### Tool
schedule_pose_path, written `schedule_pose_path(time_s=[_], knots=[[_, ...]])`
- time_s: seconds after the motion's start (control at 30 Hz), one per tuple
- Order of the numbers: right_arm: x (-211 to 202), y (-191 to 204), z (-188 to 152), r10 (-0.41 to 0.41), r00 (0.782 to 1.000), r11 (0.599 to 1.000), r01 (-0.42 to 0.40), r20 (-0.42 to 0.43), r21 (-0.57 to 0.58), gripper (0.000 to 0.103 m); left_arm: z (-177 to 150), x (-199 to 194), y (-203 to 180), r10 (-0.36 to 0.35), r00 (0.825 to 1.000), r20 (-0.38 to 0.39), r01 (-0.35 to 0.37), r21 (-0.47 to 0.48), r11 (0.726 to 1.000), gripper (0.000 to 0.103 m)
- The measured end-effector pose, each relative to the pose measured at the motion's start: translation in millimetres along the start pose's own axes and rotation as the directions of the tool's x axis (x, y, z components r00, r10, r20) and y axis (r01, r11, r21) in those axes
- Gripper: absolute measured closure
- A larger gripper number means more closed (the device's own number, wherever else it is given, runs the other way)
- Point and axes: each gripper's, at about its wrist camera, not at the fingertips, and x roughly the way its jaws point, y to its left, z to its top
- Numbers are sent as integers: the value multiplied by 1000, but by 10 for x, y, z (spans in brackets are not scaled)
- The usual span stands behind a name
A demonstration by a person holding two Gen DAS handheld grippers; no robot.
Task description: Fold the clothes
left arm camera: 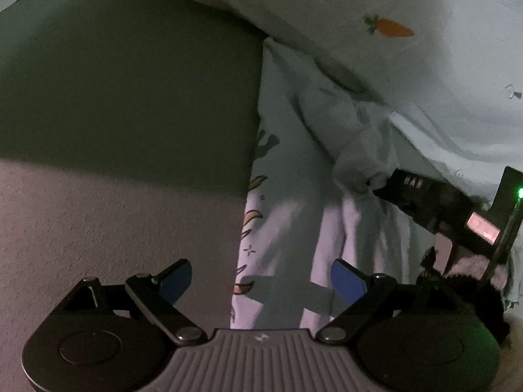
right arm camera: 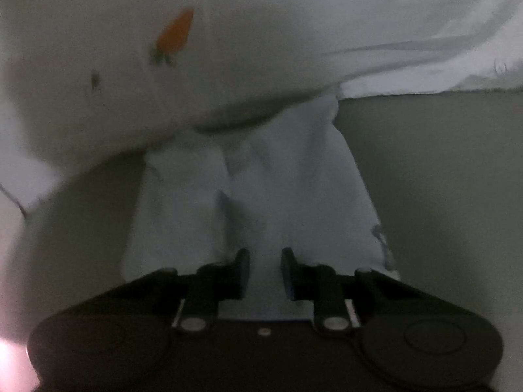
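The pale garment (left arm camera: 294, 170) dominates everything here, a light bluish-white piece printed with small carrots, spread over the grey counter (left arm camera: 98, 228) and bunched up toward its middle. One orange carrot print (left arm camera: 394, 28) sits clear on the broad upper part of the garment in the left wrist view, well above the bunched fabric. Along the garment's left edge runs a column of cartoon-style prints (left arm camera: 253, 215), right where the cloth meets the bare counter. A deep shadow covers the counter left of the garment, up top, and the lower stretch of counter shows lighter grey.

Now the claws. The right claw (right arm camera: 265, 269) is right at the garment, jaws drawn narrow with a gathered sleeve-like fold (right arm camera: 261, 196) of the pale cloth pinched between them; that fold rises from the jaws up to the broad body of the garment, where another carrot print (right arm camera: 175, 34) shows, blurred. From the left wrist camera the same right claw reaches in from the garment's right side, its black tip buried in a knot of crumpled cloth, a green light (left arm camera: 519, 192) glowing on its body.

The left claw (left arm camera: 261, 281) hangs over the garment's lower left edge, jaws wide apart, blue pads (left arm camera: 348, 282) showing, nothing between them. One finger sits over bare counter, the other over cloth. Its shadow falls across the garment just ahead of the pads.
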Motion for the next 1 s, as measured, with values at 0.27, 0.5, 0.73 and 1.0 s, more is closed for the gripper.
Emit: schedule_pose_path(time_s=[0.27, 0.5, 0.73, 1.0], knots=[[-486, 275, 170, -34, 965, 995, 56, 260, -79, 72, 18, 68, 87, 8, 1000, -15, -8, 9, 1000, 11], [-4, 436, 83, 76, 996, 986, -66, 55, -154, 84, -3, 21, 161, -2, 1000, -24, 2, -7, 1000, 11], [-238, 271, 183, 114, 993, 982, -107, 39, -155, 42, -60, -96, 198, 10, 1000, -24, -10, 9, 1000, 11], [-1027, -612, -577, 56, 998, 998, -57, -18, -15, 46, -807, -316, 185, 42, 996, -78, -36, 74, 997, 11]])
